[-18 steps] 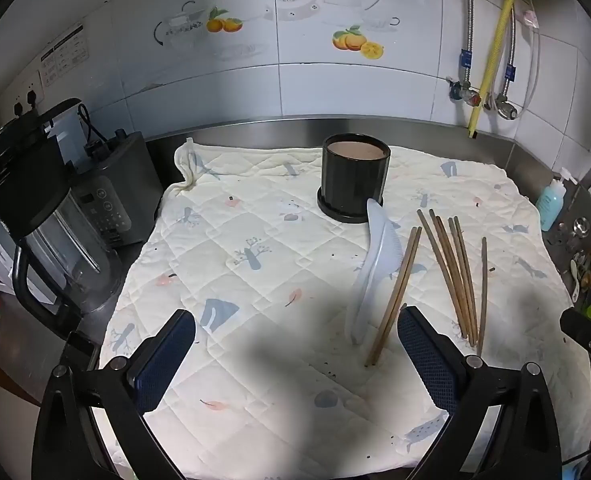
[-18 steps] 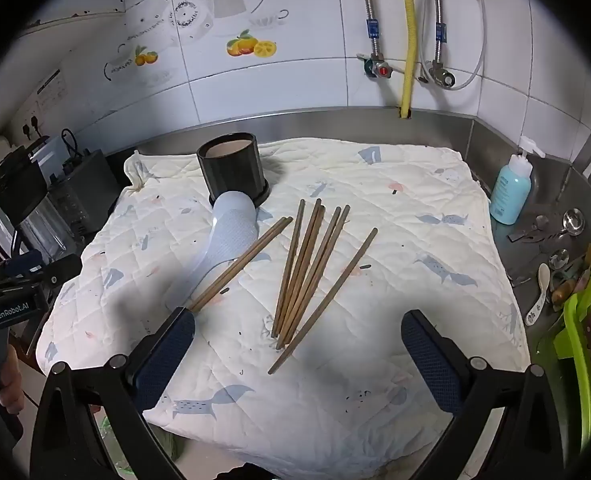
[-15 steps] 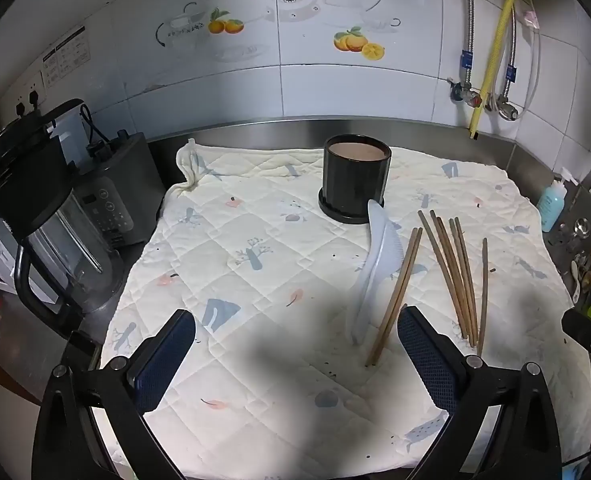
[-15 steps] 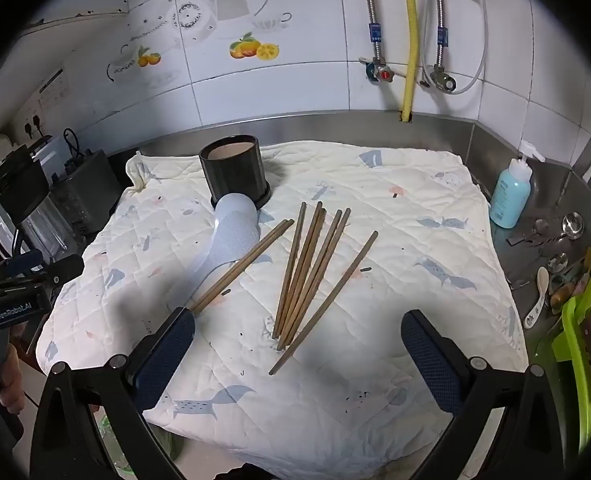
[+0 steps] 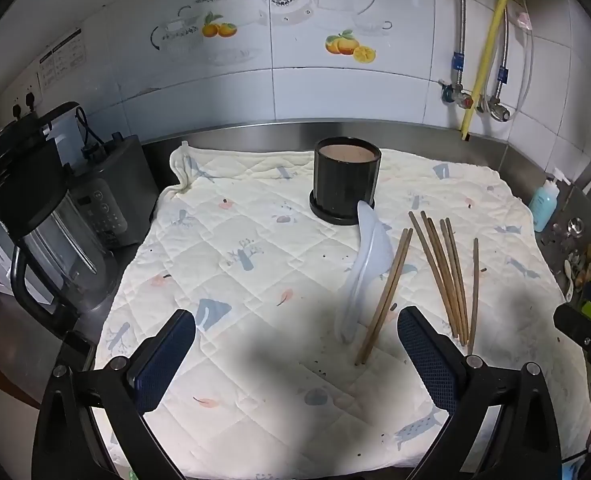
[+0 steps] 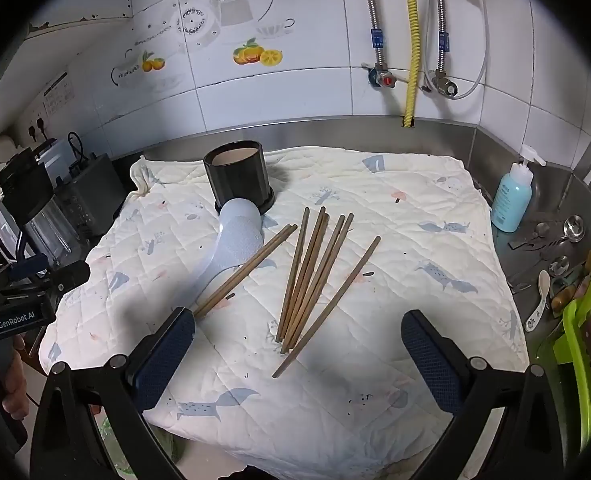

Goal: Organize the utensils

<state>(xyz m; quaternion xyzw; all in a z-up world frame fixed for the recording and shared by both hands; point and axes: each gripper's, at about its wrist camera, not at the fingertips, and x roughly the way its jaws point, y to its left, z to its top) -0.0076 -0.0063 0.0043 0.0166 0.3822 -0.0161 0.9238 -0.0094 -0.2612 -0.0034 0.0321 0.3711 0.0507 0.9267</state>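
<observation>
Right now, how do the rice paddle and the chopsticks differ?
The rice paddle is pale, broad and single; the chopsticks are brown, thin and many. The paddle's head touches the black holder; most chopsticks lie clear of it. Both lie flat on the quilted cloth, outside the holder.

On the quilted mat [image 6: 395, 208] the holder [image 6: 239, 178] stands toward the back wall; the rice paddle [image 6: 235, 240] lies just before it, head touching its base. Two chopsticks [image 6: 247, 270] lie against the paddle's right side, the other chopsticks [image 6: 315, 272] further right, the soap bottle [image 6: 511, 200] off the mat's right edge
</observation>
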